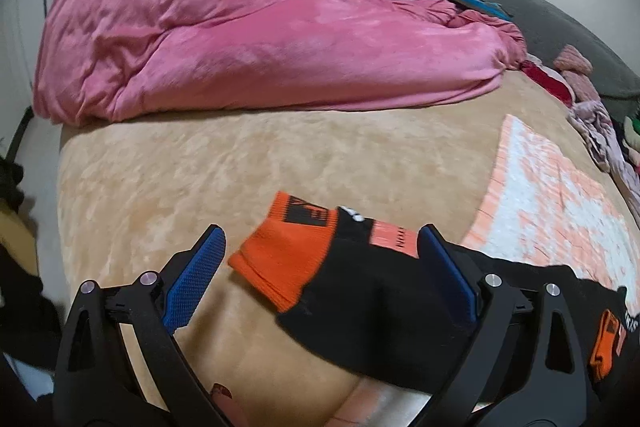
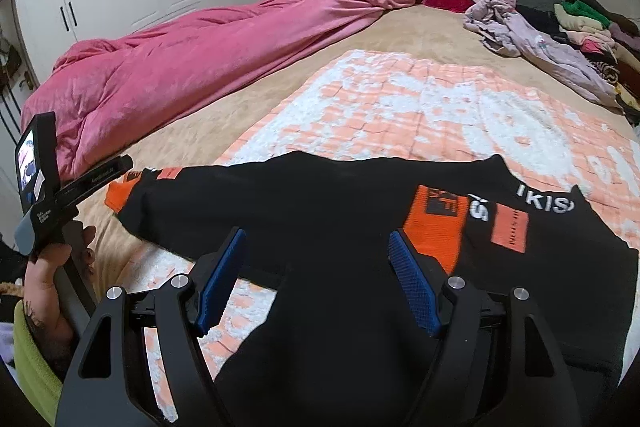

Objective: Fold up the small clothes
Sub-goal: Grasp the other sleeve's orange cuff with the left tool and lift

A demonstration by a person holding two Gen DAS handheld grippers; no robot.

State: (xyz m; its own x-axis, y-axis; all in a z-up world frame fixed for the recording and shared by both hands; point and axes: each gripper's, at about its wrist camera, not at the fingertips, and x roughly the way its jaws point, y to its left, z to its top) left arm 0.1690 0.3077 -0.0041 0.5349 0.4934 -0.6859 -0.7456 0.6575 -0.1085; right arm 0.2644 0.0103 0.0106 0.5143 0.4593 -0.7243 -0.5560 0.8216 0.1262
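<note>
a small black sweatshirt (image 2: pixel 320 211) with orange cuffs lies spread flat near the front edge of the bed, mostly on a peach-and-white quilted mat (image 2: pixel 400 107) that covers the tan bedspread (image 1: pixel 200 163). one sleeve stretches out onto the bedspread, its orange cuff (image 1: pixel 280 251) lying between the wide-spread fingers of the left gripper (image 1: pixel 316 247), which touch nothing. the other sleeve is already folded in over the chest, its cuff (image 2: pixel 436 227) just beside the lettering. the right gripper (image 2: pixel 314 243) hovers over the body of the garment with its fingers well apart and holds nothing. the knit looks soft, light and limp, so it will likely sag and drag unless lifted clear; the ribbed cuff seems thicker and the surest place to pinch. for the fold, taking the outstretched sleeve by that cuff and the hem edge looks sensible.
</note>
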